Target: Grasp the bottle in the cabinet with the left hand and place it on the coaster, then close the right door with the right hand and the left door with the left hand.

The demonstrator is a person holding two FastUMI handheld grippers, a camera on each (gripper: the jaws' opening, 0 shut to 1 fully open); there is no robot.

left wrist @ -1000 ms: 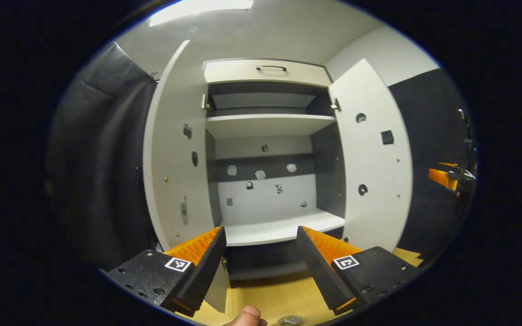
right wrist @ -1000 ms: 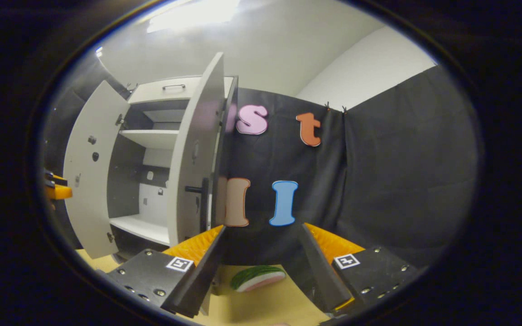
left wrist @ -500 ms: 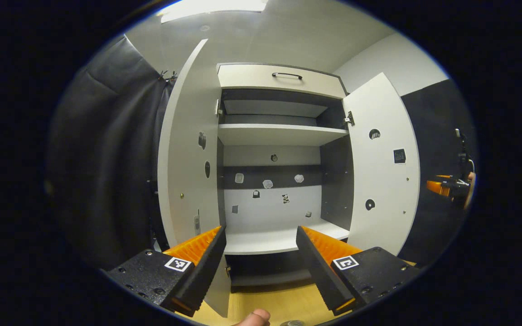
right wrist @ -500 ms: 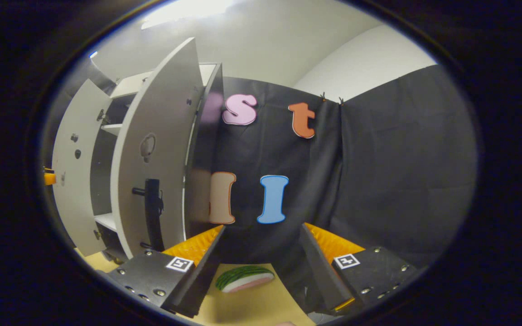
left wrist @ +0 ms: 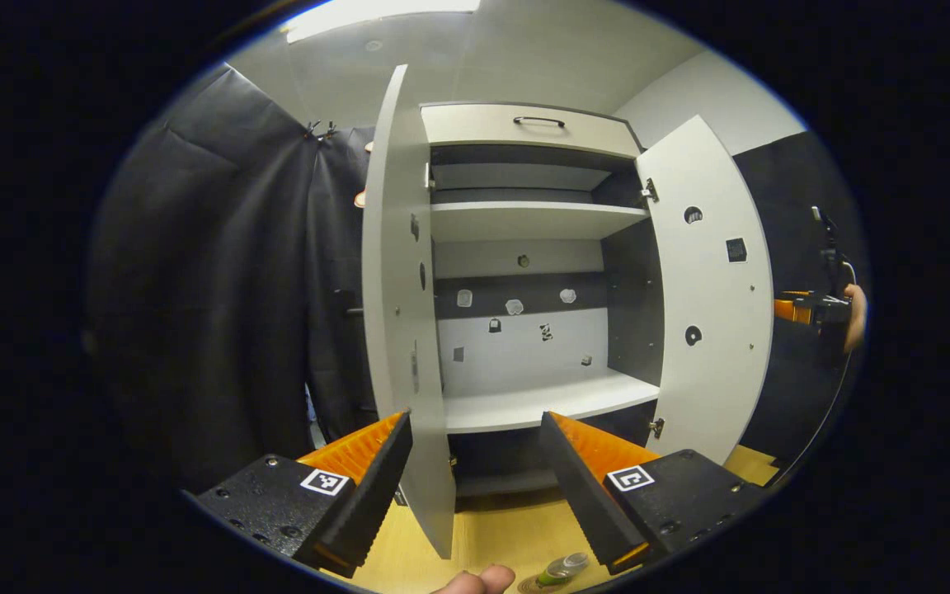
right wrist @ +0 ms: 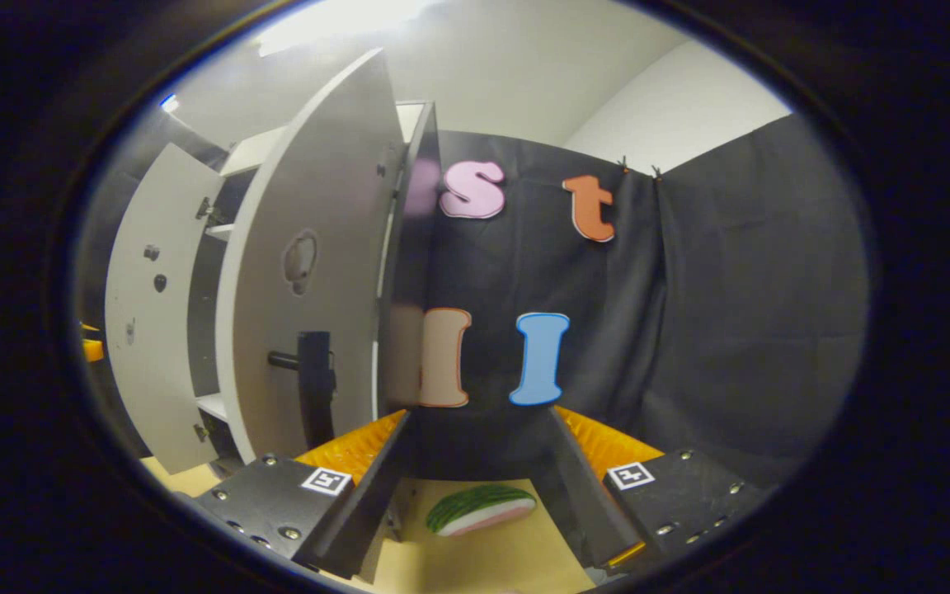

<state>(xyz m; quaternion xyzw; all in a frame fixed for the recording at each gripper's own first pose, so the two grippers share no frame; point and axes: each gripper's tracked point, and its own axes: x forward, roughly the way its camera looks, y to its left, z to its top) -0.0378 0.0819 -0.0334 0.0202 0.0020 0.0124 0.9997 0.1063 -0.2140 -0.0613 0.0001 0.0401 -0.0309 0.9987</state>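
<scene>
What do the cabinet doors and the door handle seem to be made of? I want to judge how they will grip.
Cabinet doors: probably laminated board, going by the flat, matte, pale grey faces with drilled holes. Door handle: a smooth black bar, metal or plastic; the look leaves it open.

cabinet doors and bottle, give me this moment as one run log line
bottle: out of cabinet, on table | right door: open | left door: open | left gripper: open, empty | right gripper: open, beside right door
</scene>
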